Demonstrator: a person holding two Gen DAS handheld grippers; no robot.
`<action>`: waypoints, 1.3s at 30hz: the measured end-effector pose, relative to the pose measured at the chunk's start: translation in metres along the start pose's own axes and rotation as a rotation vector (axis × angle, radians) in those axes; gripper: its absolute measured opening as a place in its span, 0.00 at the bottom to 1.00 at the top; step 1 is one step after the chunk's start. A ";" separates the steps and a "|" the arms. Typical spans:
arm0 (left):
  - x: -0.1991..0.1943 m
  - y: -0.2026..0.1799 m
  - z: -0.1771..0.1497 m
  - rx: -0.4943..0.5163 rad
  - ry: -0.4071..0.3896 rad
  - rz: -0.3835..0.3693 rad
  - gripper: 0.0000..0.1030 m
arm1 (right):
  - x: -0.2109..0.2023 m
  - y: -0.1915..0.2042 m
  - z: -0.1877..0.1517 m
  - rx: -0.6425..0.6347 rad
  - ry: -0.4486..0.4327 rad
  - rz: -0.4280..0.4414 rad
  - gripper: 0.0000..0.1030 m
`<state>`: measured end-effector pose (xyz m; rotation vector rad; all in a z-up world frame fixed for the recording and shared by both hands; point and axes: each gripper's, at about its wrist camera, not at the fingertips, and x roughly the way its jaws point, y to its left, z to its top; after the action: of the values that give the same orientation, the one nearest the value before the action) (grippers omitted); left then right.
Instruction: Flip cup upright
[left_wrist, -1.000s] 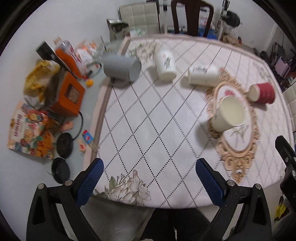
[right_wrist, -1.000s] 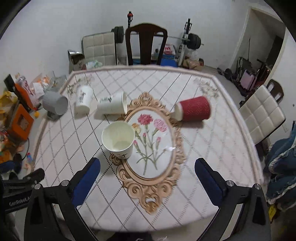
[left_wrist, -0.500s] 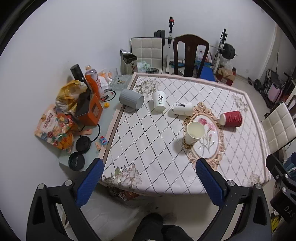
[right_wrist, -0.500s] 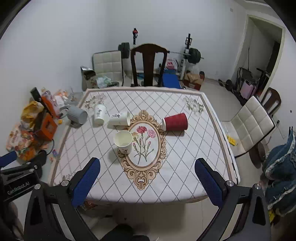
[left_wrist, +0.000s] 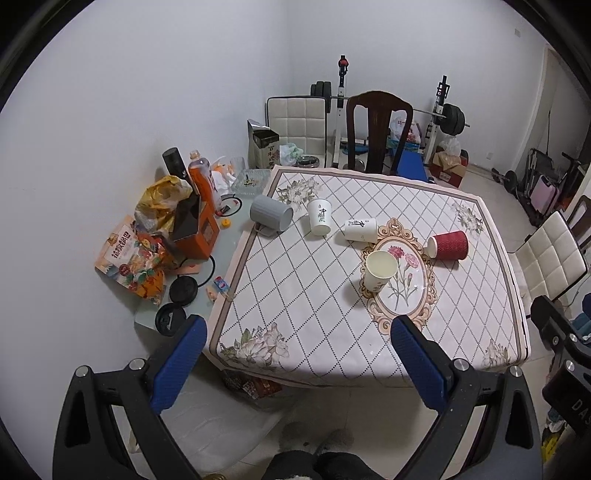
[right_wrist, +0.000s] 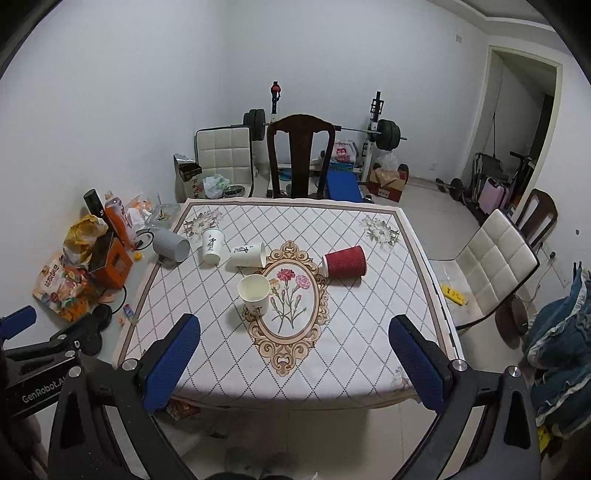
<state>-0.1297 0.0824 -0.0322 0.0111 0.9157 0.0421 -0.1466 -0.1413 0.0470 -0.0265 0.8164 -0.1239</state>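
I hold both claws far back from the tabletop (right_wrist: 369, 354), above the floor, so I judge no cup is in work at this moment; this is either the pause after one cup or the start of the approach to another. The left claw (left_wrist: 295, 358) is released, its blue pads wide apart with nothing between them, and the right claw (right_wrist: 293, 360) is released and empty in the same way. I take the oval flower medallion (right_wrist: 291, 306) on the cloth as my landmark. The cream paper cup (right_wrist: 254, 294) stands upright on the left edge of the medallion, mouth up, so it needs nothing. The red ribbed cup (right_wrist: 344, 262) lies on its side just beyond the medallion's upper right edge. The white printed cup (right_wrist: 248, 254) also lies on its side, just beyond the upper left edge. Farther left of the medallion, another white cup (right_wrist: 212, 246) stands upside down, and the grey mug (right_wrist: 170, 245) lies tipped near the tabletop's left border. For the next move I think I must choose one fallen cup, probably the red one for the right claw, come forward and down, close on its wall across the axis, then turn the wrist until the mouth faces up.
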 end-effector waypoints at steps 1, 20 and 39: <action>0.000 0.001 0.001 0.001 -0.003 0.006 0.99 | -0.002 0.001 0.000 0.004 0.002 -0.002 1.00; -0.008 0.004 0.008 0.017 -0.043 -0.005 1.00 | 0.002 0.003 0.002 0.014 0.011 -0.015 1.00; -0.010 0.005 0.006 0.010 -0.045 0.005 1.00 | 0.005 0.014 0.000 -0.003 0.031 0.007 1.00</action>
<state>-0.1317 0.0869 -0.0206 0.0233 0.8710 0.0424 -0.1417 -0.1279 0.0423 -0.0246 0.8480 -0.1172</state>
